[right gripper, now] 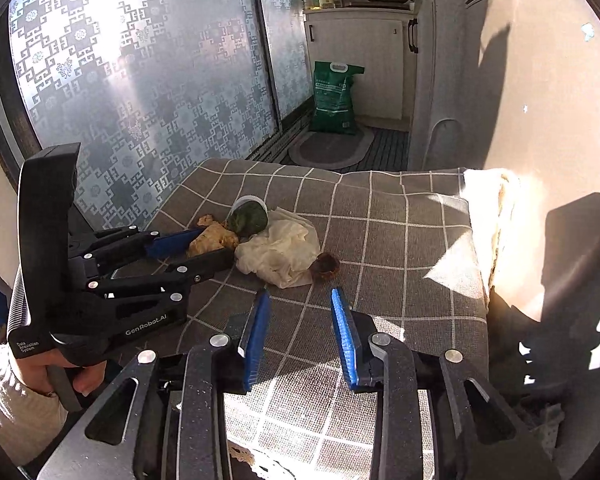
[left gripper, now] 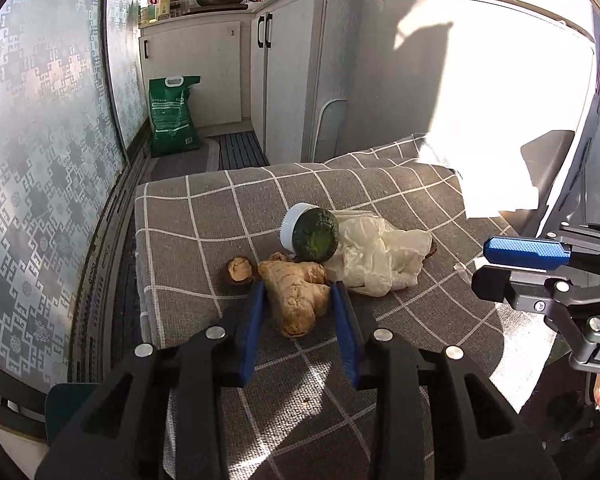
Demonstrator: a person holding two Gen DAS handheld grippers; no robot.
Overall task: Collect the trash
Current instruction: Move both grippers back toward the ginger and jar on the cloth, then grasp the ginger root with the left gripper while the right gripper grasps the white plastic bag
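A pile of trash lies on the grey checked cloth (left gripper: 204, 240). A ginger root (left gripper: 298, 296) lies nearest, with a brown shell piece (left gripper: 240, 270) to its left, a green rind with a white cap (left gripper: 310, 232) behind it, and crumpled white paper (left gripper: 376, 256) to the right. My left gripper (left gripper: 298, 288) is open, its blue fingers on either side of the ginger root, also seen in the right wrist view (right gripper: 198, 246). My right gripper (right gripper: 300, 296) is open and empty, a little short of the paper (right gripper: 278, 254) and a brown husk (right gripper: 325, 266).
The cloth-covered table (right gripper: 400, 240) stands beside a patterned frosted glass door (right gripper: 140, 80). A green sack (left gripper: 174, 116) and white cabinets (left gripper: 284, 60) stand on the floor beyond. A white cloth (right gripper: 488, 208) hangs at the table's right edge.
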